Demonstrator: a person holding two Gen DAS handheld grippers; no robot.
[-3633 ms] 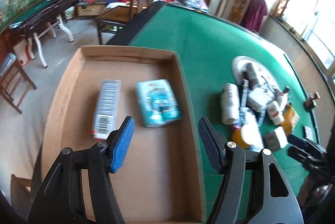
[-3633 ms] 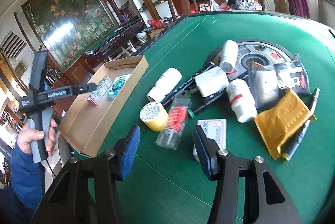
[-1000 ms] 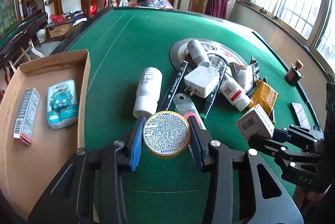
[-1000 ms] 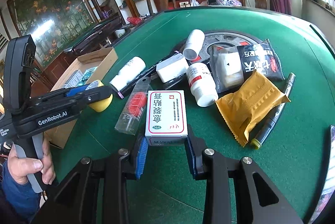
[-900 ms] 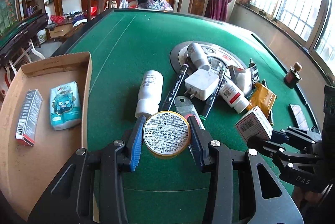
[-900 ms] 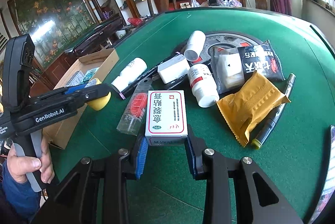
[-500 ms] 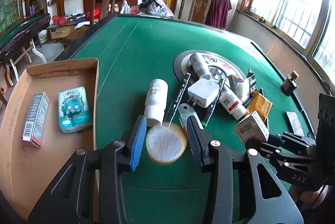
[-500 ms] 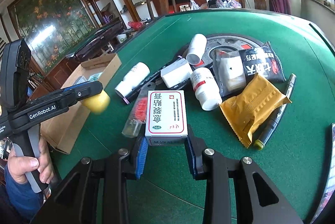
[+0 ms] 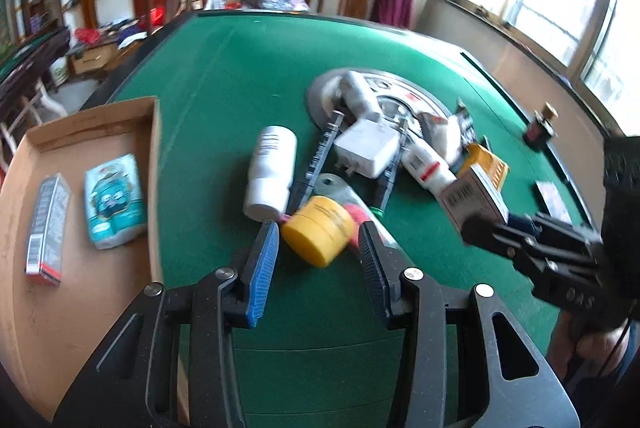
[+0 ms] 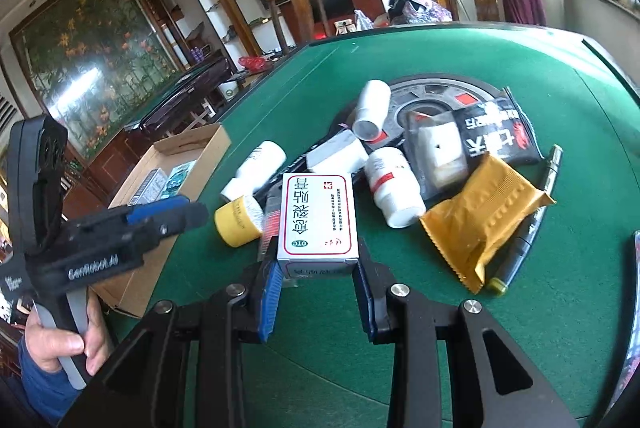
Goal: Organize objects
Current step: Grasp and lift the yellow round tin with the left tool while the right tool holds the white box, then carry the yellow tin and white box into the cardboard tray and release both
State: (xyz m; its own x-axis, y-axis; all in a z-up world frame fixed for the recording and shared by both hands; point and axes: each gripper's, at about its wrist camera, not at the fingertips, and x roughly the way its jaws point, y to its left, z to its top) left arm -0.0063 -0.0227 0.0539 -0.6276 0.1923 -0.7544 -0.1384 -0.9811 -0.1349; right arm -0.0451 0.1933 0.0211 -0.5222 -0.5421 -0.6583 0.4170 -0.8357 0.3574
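Note:
A yellow round jar (image 9: 325,218) lies tilted on the green felt, just ahead of my left gripper (image 9: 317,230). That gripper's jaws are opening and its blue pads (image 9: 264,264) stand clear of the jar. The right wrist view shows the same jar (image 10: 238,222) beside the left gripper (image 10: 188,214). My right gripper (image 10: 318,260) is shut on a white medicine box (image 10: 318,216) with red print, held above the table. A cardboard tray (image 9: 155,148) sits at the table's left edge with a tissue pack (image 9: 114,200) and a narrow carton (image 9: 48,224) inside.
A pile lies mid-table around a round metal disc (image 9: 420,96): a white bottle (image 9: 272,168), a white charger (image 9: 368,148), markers, a clear tube, a yellow pouch (image 10: 484,216), a black packet (image 10: 496,136) and a pen. A small dark bottle (image 9: 540,126) stands far right.
The yellow jar, gripped in my left gripper a second ago, has slipped out and dropped onto the felt as the jaws widened. The right gripper keeps its box.

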